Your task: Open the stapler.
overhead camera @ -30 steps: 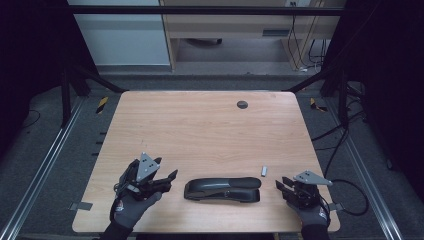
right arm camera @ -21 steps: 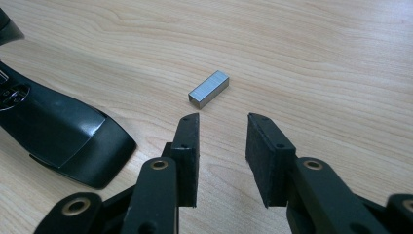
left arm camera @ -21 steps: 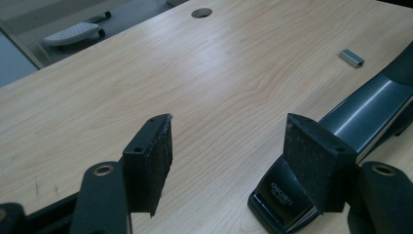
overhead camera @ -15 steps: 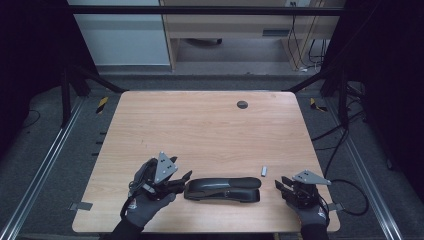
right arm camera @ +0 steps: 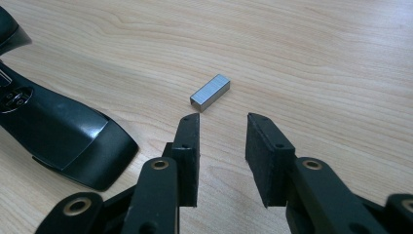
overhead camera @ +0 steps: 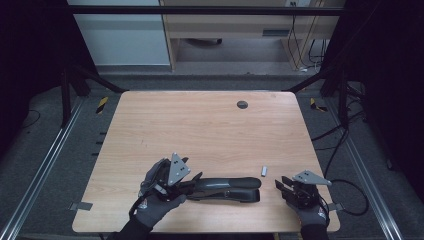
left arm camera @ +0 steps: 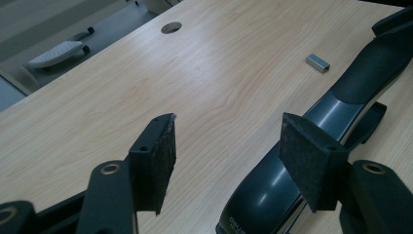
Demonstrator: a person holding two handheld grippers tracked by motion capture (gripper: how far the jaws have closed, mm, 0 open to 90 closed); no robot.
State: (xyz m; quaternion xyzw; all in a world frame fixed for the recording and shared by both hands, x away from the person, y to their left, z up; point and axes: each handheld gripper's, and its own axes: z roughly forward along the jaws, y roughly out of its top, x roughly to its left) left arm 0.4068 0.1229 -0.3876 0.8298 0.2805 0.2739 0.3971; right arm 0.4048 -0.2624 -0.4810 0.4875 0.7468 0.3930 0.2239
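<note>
Stapler (overhead camera: pixel 225 187), black, lies flat near the front edge of the table (overhead camera: pixel 210 125), lengthwise across it, between my two grippers. My left gripper (overhead camera: pixel 192 181) sits at the stapler's left end. In the left gripper view its jaws have just been closing, yet they stand apart; the stapler's glossy top passes under the right-hand pad (left arm camera: pixel 311 161), and I cannot tell whether that pad touches it. Nothing is gripped. My right gripper (overhead camera: pixel 281 184) rests on the table just beyond the stapler's right end, jaws parted and empty. A small block of staples (right arm camera: pixel 210 91) lies on the wood just ahead of its pads, apart from them and near the stapler.
</note>
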